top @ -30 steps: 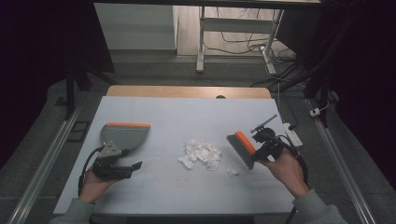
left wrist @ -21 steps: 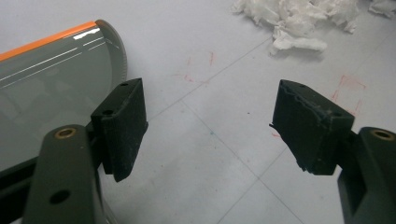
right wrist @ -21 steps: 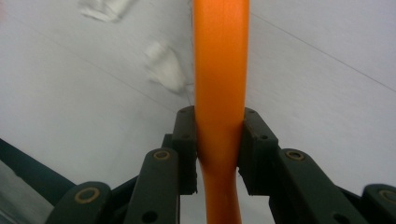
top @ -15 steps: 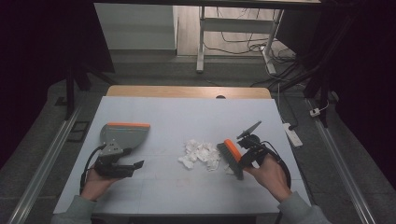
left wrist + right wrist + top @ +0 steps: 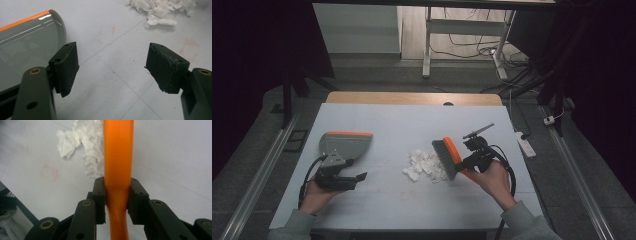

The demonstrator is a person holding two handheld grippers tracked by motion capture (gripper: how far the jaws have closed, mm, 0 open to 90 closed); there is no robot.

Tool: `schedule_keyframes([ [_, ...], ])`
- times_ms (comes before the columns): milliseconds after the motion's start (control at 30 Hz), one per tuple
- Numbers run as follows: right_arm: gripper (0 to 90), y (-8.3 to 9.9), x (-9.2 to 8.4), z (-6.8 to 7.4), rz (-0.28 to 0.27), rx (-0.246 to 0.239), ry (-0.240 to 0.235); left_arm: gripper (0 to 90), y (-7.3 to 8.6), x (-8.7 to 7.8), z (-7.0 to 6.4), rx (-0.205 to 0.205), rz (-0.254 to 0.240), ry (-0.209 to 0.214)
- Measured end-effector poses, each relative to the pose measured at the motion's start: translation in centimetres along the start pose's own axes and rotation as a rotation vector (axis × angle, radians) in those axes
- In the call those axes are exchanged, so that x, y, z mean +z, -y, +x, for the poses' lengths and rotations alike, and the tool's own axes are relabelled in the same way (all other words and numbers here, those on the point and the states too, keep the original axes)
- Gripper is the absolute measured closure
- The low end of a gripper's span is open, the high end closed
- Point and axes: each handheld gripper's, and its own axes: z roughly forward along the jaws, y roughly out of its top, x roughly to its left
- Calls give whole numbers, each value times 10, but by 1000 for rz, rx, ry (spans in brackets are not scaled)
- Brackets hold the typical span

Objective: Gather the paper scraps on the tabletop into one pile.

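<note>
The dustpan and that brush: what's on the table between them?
In the high view, a pile of white paper scraps lies between the dustpan and the brush, beside the bristles.

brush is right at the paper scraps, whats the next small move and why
Probably sweep the brush leftward through the paper scraps toward the dustpan. The right gripper is clamped on its orange handle, bristles at the pile's right edge, and the dustpan lies apart to the left.

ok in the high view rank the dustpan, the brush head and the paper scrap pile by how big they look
1. dustpan, clearly largest.
2. and 3. paper scrap pile and brush head: look about alike, too close to rank.
</note>
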Motion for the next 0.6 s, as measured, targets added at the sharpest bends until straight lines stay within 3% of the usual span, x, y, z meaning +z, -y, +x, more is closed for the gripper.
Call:
schedule_keyframes([
  [167, 707, 3, -21, -7, -94, -24, 1, 269, 0, 1, -1, 0, 4, -4],
  [300, 707, 5, -27, -15, -134, -36, 0, 269, -1, 1, -3, -1, 9, -7],
  [600, 707, 18, -15, -34, -108, -25, 18, 269, -1, 2, -4, -2, 16, -12],
])
